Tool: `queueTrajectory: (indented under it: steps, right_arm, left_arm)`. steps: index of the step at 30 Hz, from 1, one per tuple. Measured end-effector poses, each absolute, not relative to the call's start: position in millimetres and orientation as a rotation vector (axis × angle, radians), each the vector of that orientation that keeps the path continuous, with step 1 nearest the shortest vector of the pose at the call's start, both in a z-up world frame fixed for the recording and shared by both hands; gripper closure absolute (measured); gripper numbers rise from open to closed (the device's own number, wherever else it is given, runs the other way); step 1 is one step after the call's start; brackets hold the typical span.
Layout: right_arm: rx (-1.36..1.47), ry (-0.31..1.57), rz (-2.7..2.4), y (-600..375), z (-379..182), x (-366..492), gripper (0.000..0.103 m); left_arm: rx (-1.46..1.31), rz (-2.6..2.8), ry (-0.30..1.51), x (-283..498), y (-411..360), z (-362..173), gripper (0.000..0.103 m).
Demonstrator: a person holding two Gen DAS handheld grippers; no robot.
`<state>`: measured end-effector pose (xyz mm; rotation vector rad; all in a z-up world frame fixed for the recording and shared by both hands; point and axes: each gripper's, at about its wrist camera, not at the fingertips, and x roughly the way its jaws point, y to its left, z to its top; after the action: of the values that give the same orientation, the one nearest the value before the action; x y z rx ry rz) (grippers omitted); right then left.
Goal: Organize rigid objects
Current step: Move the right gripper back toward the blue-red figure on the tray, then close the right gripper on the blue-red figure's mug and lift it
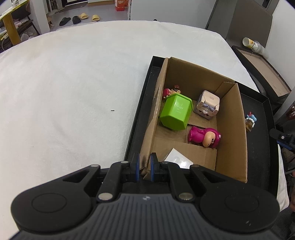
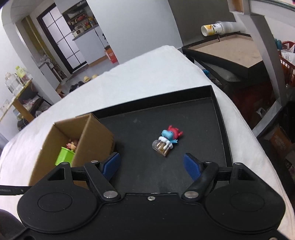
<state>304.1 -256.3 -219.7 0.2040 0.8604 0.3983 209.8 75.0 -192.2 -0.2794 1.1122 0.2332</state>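
A cardboard box (image 1: 232, 133) stands in a black tray (image 1: 142, 118) on a white-covered table. In it lie a green toy bin (image 1: 175, 112), a pink figure (image 1: 204, 137), a beige cube toy (image 1: 208, 104), small figures (image 1: 170, 91) and a white card (image 1: 178, 159). My left gripper (image 1: 144, 163) is shut on the box's near left wall. A blue-and-red figure with a clear jar (image 2: 166, 141) lies on the tray floor (image 2: 199, 118). My right gripper (image 2: 151, 163) is open just short of it, with the box (image 2: 92, 136) to its left.
A second dark tray with a brown floor (image 1: 263, 68) and a tipped white cup (image 2: 215, 29) sit beyond the table's right side. Chairs, shelves and slippers (image 1: 81, 17) are further off in the room.
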Motion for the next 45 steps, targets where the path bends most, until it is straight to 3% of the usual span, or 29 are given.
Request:
queueTrajectory:
  steps: [21, 27, 32, 37, 45]
  right_arm:
    - [0.160, 0.906, 0.278, -239.2, -264.6, 358.4, 0.029]
    - [0.142, 0.908, 0.280, -235.3, -274.4, 364.1, 0.038]
    - [0.154, 0.899, 0.291, -240.5, -273.8, 360.6, 0.060]
    - [0.179, 0.905, 0.322, -243.8, -272.3, 357.0, 0.074]
    - [0.183, 0.954, 0.297, -251.1, -269.2, 347.8, 0.075]
  left_arm:
    - [-0.278, 0.253, 1.149, 218.2, 73.7, -198.1, 0.094]
    - [-0.275, 0.264, 1.155, 219.5, 71.3, -198.3, 0.094]
    - [-0.270, 0.268, 1.155, 220.1, 70.5, -198.3, 0.094]
    - [-0.259, 0.272, 1.157, 221.0, 70.0, -199.0, 0.094]
    - [-0.245, 0.270, 1.161, 221.0, 68.5, -199.0, 0.094]
